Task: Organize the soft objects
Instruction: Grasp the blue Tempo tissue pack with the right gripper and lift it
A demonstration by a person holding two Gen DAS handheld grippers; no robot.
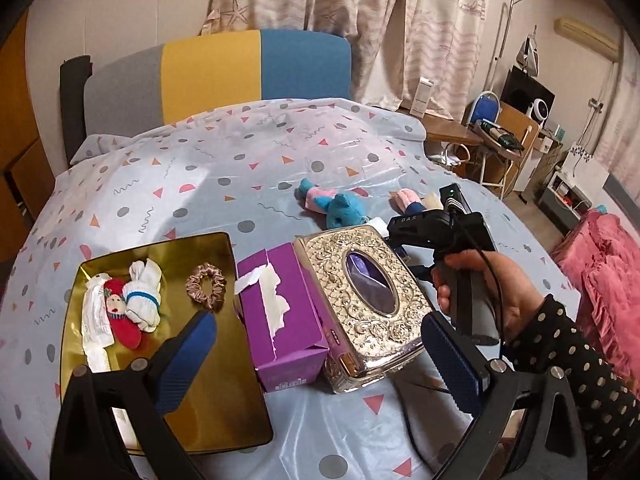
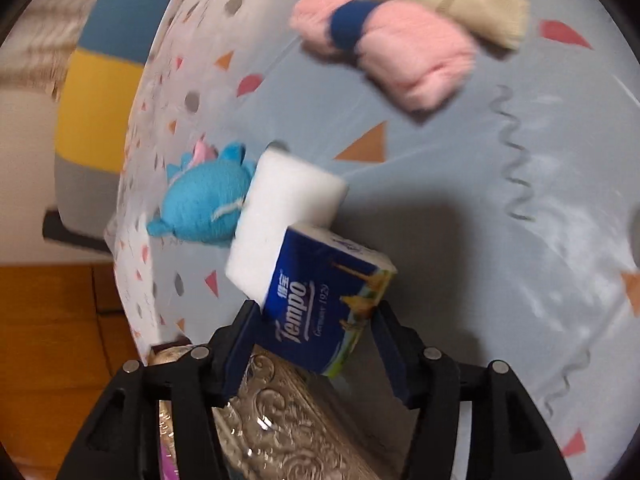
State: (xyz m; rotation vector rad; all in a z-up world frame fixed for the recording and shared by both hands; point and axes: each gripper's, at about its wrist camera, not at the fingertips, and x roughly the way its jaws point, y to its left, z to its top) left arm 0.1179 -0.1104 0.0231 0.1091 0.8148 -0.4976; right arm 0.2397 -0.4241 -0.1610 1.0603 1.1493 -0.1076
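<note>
Silver tissue box (image 1: 362, 300) beside purple carton (image 1: 286, 316), bare cloth (image 1: 224, 168) beyond

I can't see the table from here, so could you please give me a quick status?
Left gripper open, empty, above gold tray. Right gripper shut on Tempo tissue pack. Silver tissue box directly beneath.

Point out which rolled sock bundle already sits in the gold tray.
The white sock bundle with the blue band, beside the red doll in the gold tray. The pink bundle with the navy band and the beige one lie on the tablecloth.
</note>
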